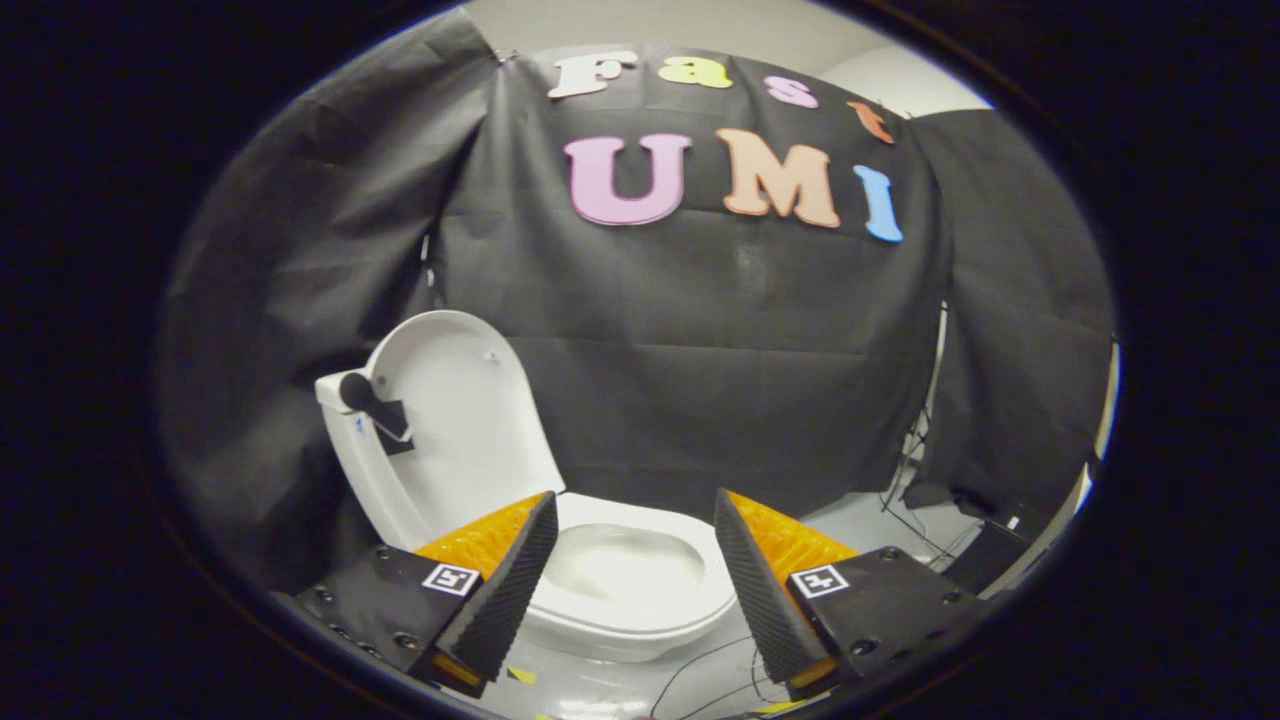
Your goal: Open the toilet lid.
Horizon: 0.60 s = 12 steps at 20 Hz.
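Gripper view shows me the toilet lid [455, 420] standing up already, so my job looks done, and my tongs [635, 520] are wide, holding nothing.

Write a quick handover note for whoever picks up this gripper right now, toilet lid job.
Gripper: jaws open, holding nothing, and touching nothing.
Toilet lid: already raised, standing upright beyond the left finger, against the tank.
Toilet seat: down, bowl exposed, seen between the fingers and just ahead of them.
Done: lid looks fully open.
Left: likely nothing; just confirm the lid stands on its own.
Note: cables on the floor near the toilet base.
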Tool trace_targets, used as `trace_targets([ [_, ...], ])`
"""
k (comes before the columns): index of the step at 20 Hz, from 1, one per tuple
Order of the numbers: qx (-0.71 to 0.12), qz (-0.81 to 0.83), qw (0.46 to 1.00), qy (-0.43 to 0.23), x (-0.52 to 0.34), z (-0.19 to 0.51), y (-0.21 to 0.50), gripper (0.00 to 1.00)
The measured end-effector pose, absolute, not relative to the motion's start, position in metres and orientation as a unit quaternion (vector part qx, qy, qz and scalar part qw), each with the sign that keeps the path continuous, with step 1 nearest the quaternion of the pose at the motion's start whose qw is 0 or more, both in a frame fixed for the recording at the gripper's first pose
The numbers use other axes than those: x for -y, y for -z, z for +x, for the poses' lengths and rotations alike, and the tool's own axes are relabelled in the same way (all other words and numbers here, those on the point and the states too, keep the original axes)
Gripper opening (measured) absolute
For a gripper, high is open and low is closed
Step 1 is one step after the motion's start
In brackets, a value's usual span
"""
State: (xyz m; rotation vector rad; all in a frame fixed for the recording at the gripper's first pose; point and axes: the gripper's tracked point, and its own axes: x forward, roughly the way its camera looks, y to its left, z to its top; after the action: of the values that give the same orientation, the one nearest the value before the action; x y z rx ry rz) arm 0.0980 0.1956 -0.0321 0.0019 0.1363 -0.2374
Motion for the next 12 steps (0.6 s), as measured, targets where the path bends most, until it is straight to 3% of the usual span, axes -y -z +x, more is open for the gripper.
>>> trace_targets([
  [6,-0.038,0.010,0.989,0.141,-0.167,0.100,0.017,0.96],
  [12,-0.057,0.021,0.995,0.074,-0.184,0.110,0.034,0.98],
])
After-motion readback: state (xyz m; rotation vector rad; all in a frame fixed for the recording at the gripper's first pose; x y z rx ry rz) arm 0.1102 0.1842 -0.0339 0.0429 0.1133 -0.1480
